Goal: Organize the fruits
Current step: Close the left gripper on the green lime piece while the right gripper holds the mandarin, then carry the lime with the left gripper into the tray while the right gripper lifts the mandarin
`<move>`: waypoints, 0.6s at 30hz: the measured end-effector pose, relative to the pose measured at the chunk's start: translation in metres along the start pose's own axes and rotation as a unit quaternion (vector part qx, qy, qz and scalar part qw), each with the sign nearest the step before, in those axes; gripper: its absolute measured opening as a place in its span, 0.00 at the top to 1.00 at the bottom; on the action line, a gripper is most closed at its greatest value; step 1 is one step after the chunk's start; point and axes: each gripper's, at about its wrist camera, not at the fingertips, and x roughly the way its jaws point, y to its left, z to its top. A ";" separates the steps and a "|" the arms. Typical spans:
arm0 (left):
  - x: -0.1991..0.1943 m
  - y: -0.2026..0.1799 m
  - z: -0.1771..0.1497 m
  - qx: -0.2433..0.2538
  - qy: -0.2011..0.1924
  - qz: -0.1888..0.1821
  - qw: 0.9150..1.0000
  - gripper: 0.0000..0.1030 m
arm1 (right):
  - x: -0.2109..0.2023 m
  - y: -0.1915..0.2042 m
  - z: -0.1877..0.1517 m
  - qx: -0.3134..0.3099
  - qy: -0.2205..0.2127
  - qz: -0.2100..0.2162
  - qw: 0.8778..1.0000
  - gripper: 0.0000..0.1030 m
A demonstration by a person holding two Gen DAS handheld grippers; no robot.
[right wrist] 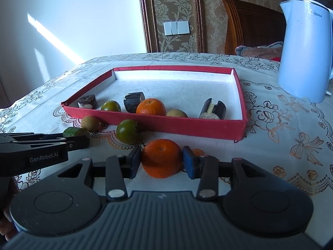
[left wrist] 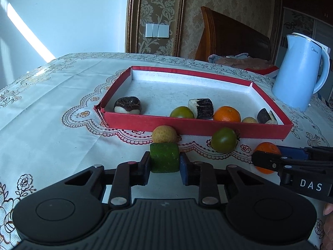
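Observation:
A red tray lies on the table and holds a green tomato, an orange, a small tan fruit and dark chocolate pastries. In front of it lie a tan round fruit and a green tomato. My left gripper is shut on a green cylinder piece. My right gripper has its pads against both sides of an orange on the tablecloth; it also shows in the left wrist view.
A light blue kettle stands to the right behind the tray. The table has a floral white cloth. A wooden headboard and bedding lie behind the table.

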 end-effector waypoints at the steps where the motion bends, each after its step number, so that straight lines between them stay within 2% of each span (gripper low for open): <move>1: 0.000 0.000 0.000 0.001 -0.002 0.002 1.000 0.73 | 0.000 0.000 0.000 0.000 -0.001 0.001 1.000 0.61; 8: -0.008 -0.007 0.000 0.020 -0.027 0.022 0.999 0.73 | -0.001 0.002 0.000 -0.005 -0.003 0.003 1.000 0.62; 18: -0.012 -0.008 0.014 0.018 -0.055 0.028 0.998 0.73 | 0.000 0.005 -0.001 -0.012 -0.001 -0.003 1.000 0.62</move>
